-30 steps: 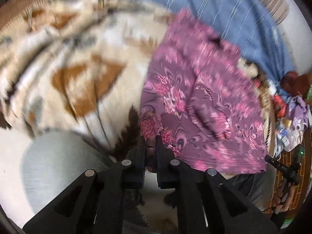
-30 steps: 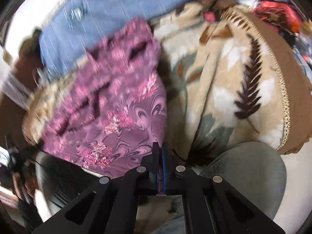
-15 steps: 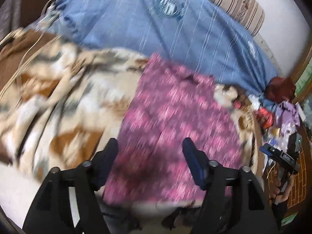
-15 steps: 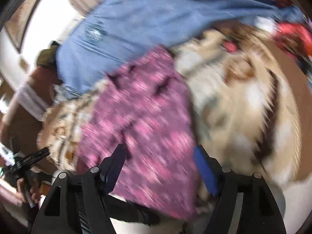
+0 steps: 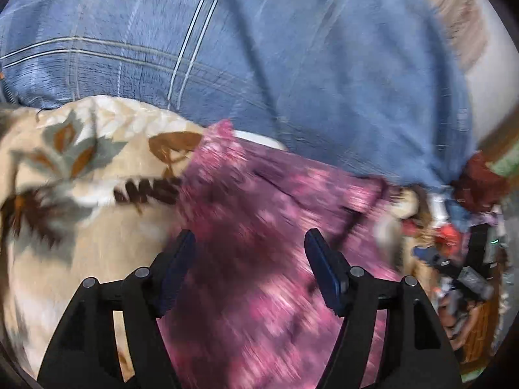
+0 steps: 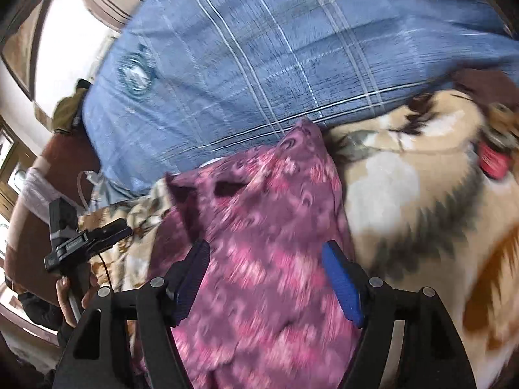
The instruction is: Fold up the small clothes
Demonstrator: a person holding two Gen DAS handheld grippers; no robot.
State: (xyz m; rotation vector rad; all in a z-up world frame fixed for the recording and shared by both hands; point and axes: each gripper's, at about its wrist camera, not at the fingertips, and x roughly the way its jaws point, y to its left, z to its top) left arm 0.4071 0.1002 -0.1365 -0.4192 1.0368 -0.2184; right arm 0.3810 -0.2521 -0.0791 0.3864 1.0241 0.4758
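A purple and pink floral garment [image 5: 259,227] lies spread on the patterned beige blanket [image 5: 81,178], its far edge near the blue checked pillow [image 5: 259,48]. My left gripper [image 5: 249,243] hovers over the garment's left part, jaws wide open, nothing pinched. In the right wrist view the same garment [image 6: 266,227] runs from under the fingers up to a pointed far corner. My right gripper [image 6: 266,256] is open above it, near its right edge. Both views are motion-blurred.
The blue pillow [image 6: 259,48] fills the far side. A hand holding the other gripper's handle [image 6: 78,243] shows at the left of the right wrist view. A heap of small clothes and clutter [image 5: 454,243] sits at the right of the left wrist view.
Both grippers were shut on the garment's near edge a second ago; they let go, opened wide, and swept forward over the garment toward the blue pillow.
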